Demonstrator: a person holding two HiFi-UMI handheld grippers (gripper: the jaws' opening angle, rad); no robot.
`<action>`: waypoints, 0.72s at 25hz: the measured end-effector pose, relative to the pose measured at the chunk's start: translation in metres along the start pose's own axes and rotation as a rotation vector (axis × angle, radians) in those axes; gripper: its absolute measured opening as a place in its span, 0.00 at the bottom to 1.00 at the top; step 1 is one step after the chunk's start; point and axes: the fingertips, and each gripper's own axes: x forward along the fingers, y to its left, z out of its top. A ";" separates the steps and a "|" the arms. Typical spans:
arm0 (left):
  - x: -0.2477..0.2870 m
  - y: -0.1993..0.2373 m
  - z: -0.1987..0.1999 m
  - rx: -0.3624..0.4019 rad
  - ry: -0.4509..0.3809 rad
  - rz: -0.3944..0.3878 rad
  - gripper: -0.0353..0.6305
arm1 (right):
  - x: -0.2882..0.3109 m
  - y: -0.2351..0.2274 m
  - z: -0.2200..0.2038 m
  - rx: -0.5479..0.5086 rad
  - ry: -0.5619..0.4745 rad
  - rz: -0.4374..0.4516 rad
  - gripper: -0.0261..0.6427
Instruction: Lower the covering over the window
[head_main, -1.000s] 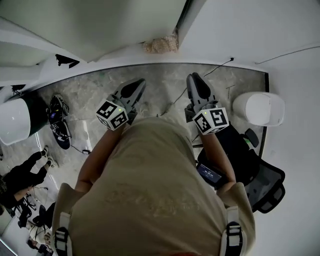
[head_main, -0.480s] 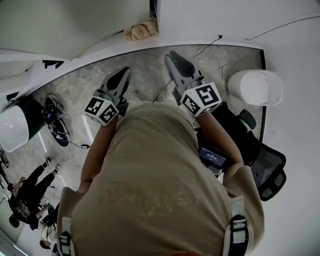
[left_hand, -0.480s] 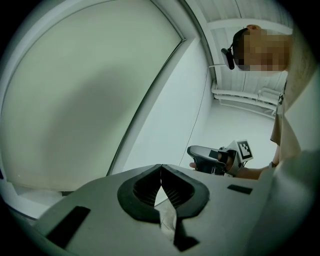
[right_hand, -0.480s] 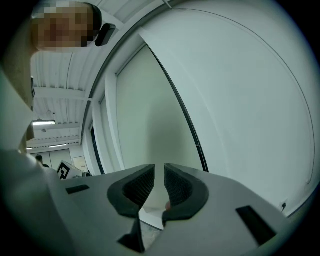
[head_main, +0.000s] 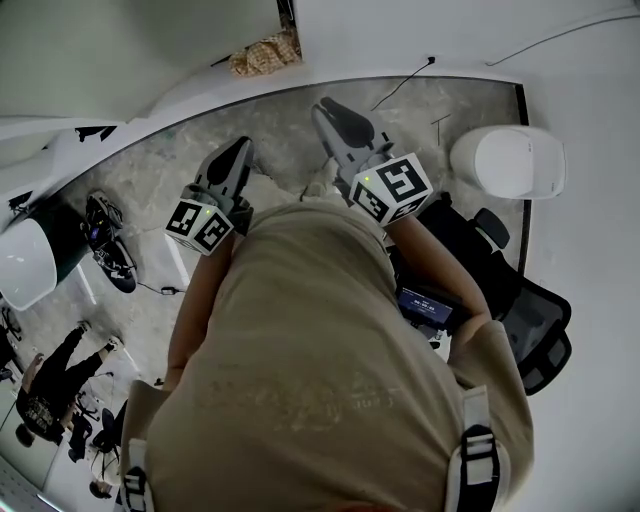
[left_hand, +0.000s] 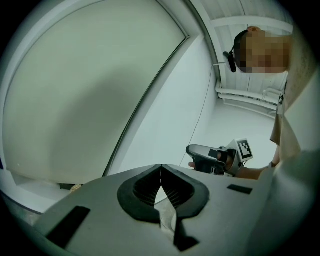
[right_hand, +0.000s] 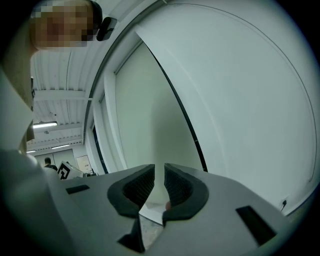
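Two grey two-jaw tools are held out in front of the person. Head view: the left tool (head_main: 238, 155) and the right tool (head_main: 328, 110) both point toward the base of the window wall, above a marbled grey floor (head_main: 290, 135). A white domed bin (head_main: 508, 162) stands closed at the right, its contents hidden, just beyond a black office chair (head_main: 520, 320). A straw-coloured bundle (head_main: 262, 55) lies at the foot of the window frame.

Left gripper view: the left tool's jaws are pressed together at the tips, with nothing between them. The pale cream roller blind (left_hand: 85, 90) covers the window pane ahead, beside a plain white wall (left_hand: 170, 115).

Right gripper view: the right tool's jaws stand slightly apart, a narrow gap between them and nothing gripped. The blind hangs straight ahead, well clear of the pads.
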 end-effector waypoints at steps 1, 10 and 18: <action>0.001 0.002 0.001 0.001 -0.001 0.000 0.08 | 0.000 -0.001 0.002 0.002 -0.003 -0.002 0.11; 0.007 0.028 0.030 0.023 0.004 -0.040 0.08 | 0.033 0.006 0.008 0.010 -0.012 -0.023 0.11; -0.010 0.087 0.067 0.031 -0.022 -0.043 0.08 | 0.093 0.023 0.017 -0.012 -0.017 -0.031 0.11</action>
